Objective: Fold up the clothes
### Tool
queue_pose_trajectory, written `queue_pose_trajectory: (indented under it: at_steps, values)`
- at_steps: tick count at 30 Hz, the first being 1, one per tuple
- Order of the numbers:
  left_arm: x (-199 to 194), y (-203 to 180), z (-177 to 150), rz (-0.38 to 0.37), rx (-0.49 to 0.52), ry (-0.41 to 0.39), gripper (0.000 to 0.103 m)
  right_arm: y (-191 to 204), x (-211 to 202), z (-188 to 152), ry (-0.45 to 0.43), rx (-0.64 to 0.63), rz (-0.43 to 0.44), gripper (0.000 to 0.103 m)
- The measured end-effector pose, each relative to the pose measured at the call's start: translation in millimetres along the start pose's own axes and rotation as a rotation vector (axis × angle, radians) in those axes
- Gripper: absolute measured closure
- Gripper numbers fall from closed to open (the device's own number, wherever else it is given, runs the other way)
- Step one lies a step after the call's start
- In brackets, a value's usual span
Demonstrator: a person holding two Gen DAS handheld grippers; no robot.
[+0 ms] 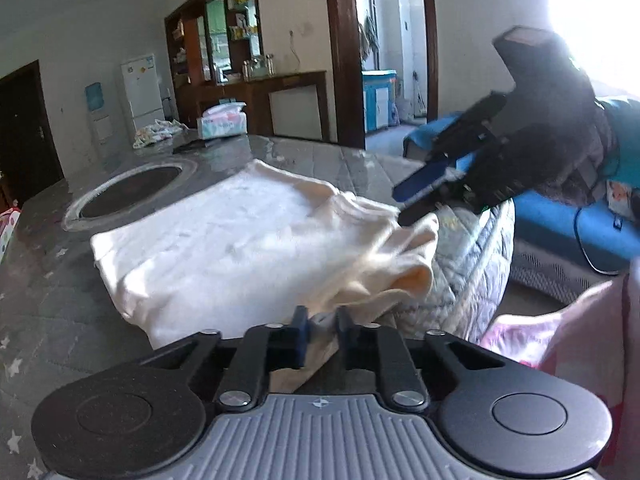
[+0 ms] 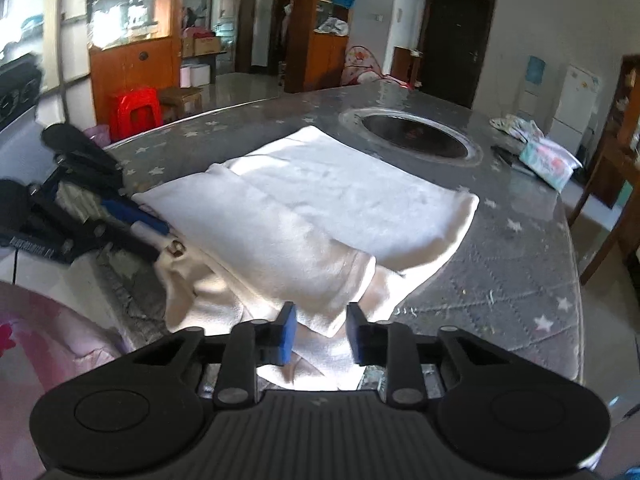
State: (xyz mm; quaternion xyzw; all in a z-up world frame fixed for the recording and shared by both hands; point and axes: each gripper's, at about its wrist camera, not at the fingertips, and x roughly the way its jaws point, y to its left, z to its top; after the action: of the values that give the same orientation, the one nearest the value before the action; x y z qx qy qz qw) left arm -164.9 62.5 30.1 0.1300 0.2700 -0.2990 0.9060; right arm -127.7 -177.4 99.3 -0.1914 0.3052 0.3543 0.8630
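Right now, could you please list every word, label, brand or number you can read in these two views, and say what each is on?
No text can be read in full.
Side of the left gripper: a white printed line, too blurred to read.
Tissue pack: printed pattern, any wording too small.
Fridge: stickers on the door, too small.
Boxes on the wooden shelves: labels too small.

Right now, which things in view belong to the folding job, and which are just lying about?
Job: cream garment; left gripper, shut on its near edge; right gripper, fabric between its jaws; table.

Lying about: tissue pack; patterned cloth; red stool; fridge.
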Motion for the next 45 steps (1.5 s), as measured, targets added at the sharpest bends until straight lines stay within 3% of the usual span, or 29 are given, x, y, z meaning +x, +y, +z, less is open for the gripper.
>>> queue_pose_trajectory:
  at_steps: [6, 16, 19, 21, 23, 24, 27, 34, 39, 43, 45]
  values:
    - [3, 20, 15, 0.006, -0.080, -0.029, 0.093, 13, -11, 0, 0.005, -0.132, 0.046, 0.045]
    - [27, 57, 31, -0.026, -0.206, -0.021, 0.093, 31, 18, -1, -0.032, -0.245, 0.058, 0.039]
    - [30, 63, 31, -0.040, -0.228, -0.017, 0.093, 30, 35, 3, -0.013, -0.251, 0.069, 0.049]
    - [29, 65, 29, -0.044, -0.238, -0.011, 0.092, 26, 43, 6, 0.016, -0.219, 0.087, 0.074]
    - [23, 64, 25, -0.053, -0.231, -0.015, 0.088, 18, 46, 11, 0.027, -0.165, 0.109, 0.081]
    - [18, 63, 23, -0.047, -0.226, -0.013, 0.081, 15, 46, 13, 0.031, -0.139, 0.120, 0.086]
    - [2, 55, 15, -0.030, -0.184, -0.013, 0.054, 4, 45, 21, 0.045, -0.067, 0.156, 0.088]
    - [-14, 34, -8, 0.010, -0.056, 0.024, 0.046, -7, 44, 33, 0.060, 0.019, 0.195, 0.088]
    - [-4, 30, -18, 0.076, 0.005, 0.049, 0.047, -10, 46, 39, 0.056, 0.024, 0.184, 0.088]
    - [-4, 31, -20, 0.111, 0.033, 0.044, 0.079, -5, 46, 36, 0.045, -0.009, 0.153, 0.089]
    - [-9, 34, -19, 0.110, 0.012, 0.025, 0.086, -2, 44, 34, 0.040, -0.018, 0.150, 0.094]
